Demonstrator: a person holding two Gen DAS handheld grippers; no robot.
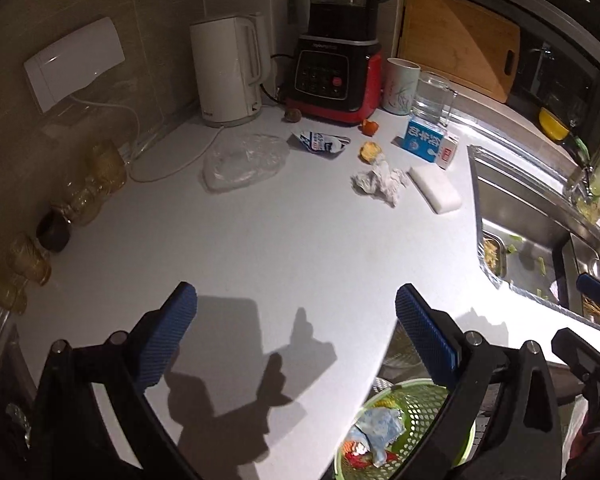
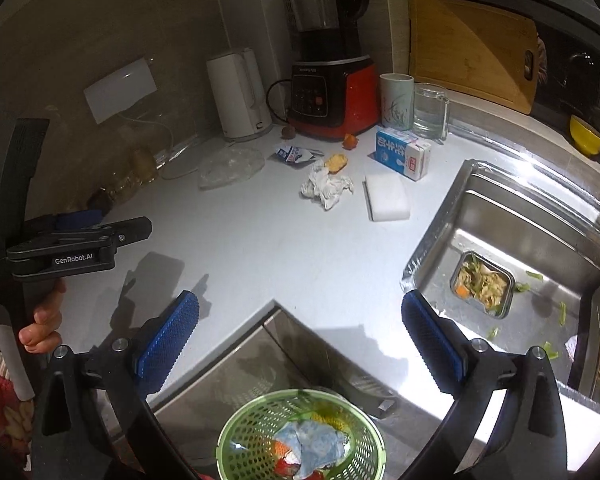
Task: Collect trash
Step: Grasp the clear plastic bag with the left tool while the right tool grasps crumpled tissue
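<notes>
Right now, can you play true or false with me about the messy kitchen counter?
1. The green basket already has trash inside. True.
2. The right gripper is squeezing the crumpled tissue. False: its jaws are open and empty; the tissue lies on the counter.
3. The milk carton stands beside the sink. True.
4. The kettle is red. False: it is white; the blender base is red.

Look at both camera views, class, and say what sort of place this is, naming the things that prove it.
Almost certainly a home kitchen. A white electric kettle and a red-based blender stand on the worktop against a tiled wall, a stainless steel sink holds food scraps, and a wooden chopping board leans behind.
</notes>
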